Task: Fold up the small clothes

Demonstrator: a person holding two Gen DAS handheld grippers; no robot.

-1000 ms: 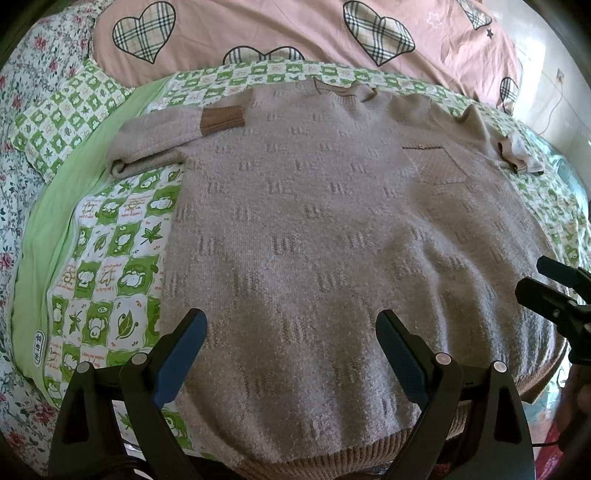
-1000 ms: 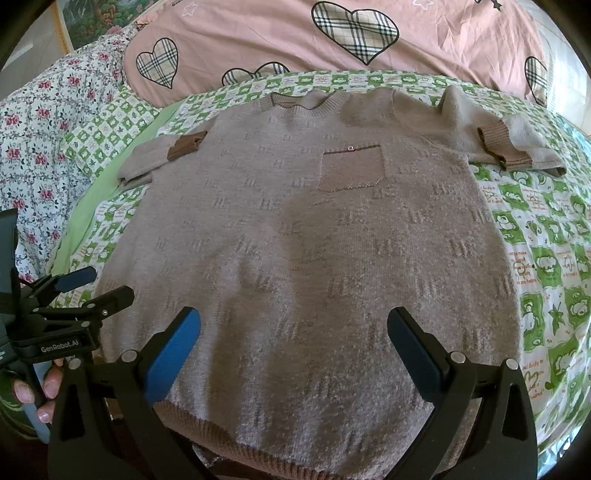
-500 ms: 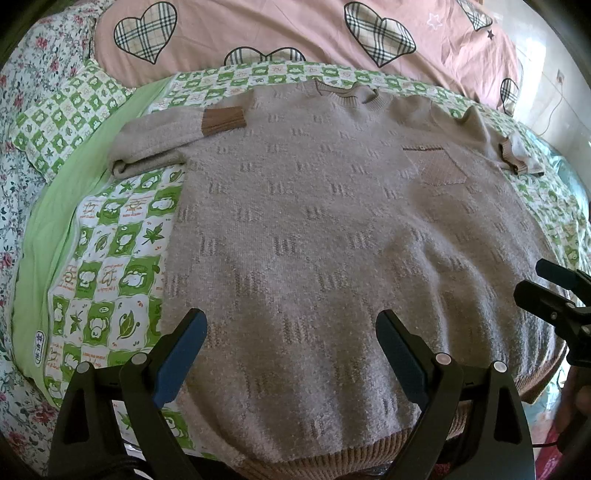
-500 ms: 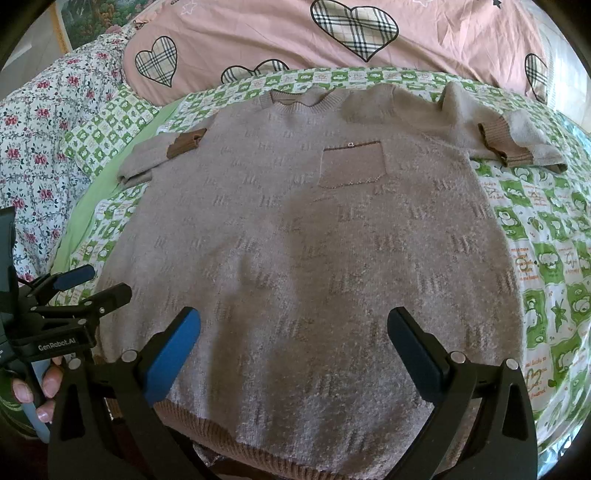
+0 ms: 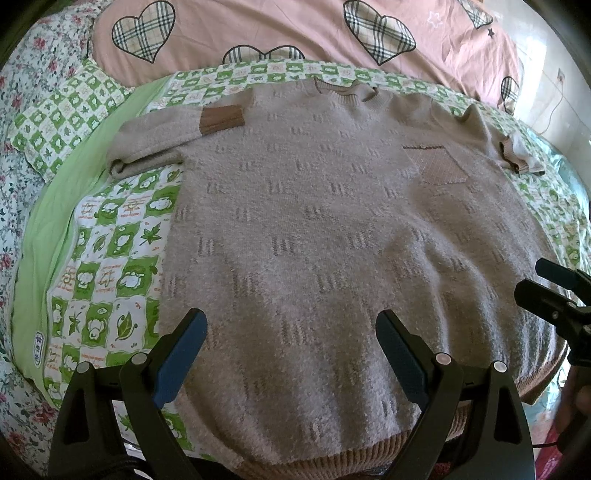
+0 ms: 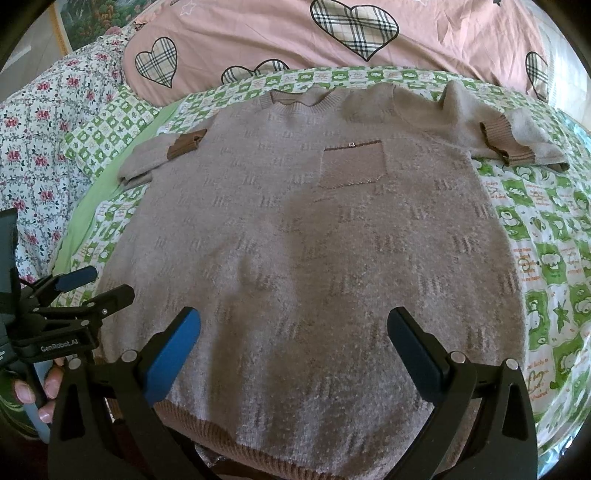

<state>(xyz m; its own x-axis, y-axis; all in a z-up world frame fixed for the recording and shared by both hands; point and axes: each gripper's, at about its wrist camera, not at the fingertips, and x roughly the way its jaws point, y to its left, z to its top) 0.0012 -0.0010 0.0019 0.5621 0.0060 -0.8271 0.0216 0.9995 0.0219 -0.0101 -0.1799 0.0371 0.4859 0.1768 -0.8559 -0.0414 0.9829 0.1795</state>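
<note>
A beige knitted sweater (image 5: pixel 314 229) lies flat and face up on the bed, neck at the far side, hem nearest me; it also shows in the right wrist view (image 6: pixel 314 240). It has a chest pocket (image 6: pixel 352 166). Both sleeves are folded in, brown cuffs showing at the left (image 5: pixel 221 119) and right (image 6: pixel 498 136). My left gripper (image 5: pixel 290 332) is open and empty, above the hem's left part. My right gripper (image 6: pixel 293 328) is open and empty, above the hem's right part. Each gripper shows at the edge of the other's view.
The sweater rests on a green and white checked sheet (image 5: pixel 110 236). A pink quilt with plaid hearts (image 5: pixel 258 33) lies along the far side. Floral bedding (image 6: pixel 40 140) is at the left. The bed's near edge is just under the hem.
Both views have shifted very slightly; the sweater lies as before and both grippers stay open.
</note>
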